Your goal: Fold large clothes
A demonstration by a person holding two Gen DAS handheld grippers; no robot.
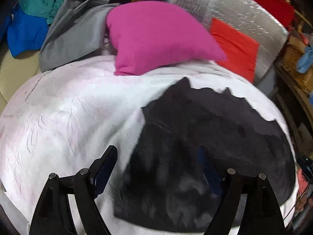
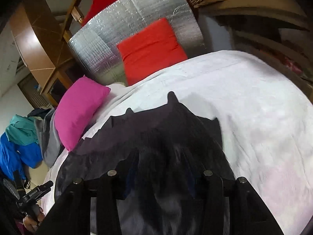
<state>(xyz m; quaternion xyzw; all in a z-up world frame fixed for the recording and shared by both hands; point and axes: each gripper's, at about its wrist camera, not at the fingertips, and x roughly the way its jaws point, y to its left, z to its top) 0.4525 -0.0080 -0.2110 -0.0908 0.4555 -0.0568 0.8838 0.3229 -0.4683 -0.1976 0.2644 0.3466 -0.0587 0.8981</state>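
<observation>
Below, a dark garment (image 1: 205, 137) lies on the white bed (image 1: 68, 107): left gripper (image 1: 158, 152) gapes wide above it, empty; right gripper (image 2: 162, 168) pinches its bunched cloth between the fingers.

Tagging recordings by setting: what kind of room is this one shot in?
Most likely a bedroom at home. A white bedcover spreads over a bed with a pink pillow and a red cushion at its head, and loose clothes lie piled beside it.
</observation>
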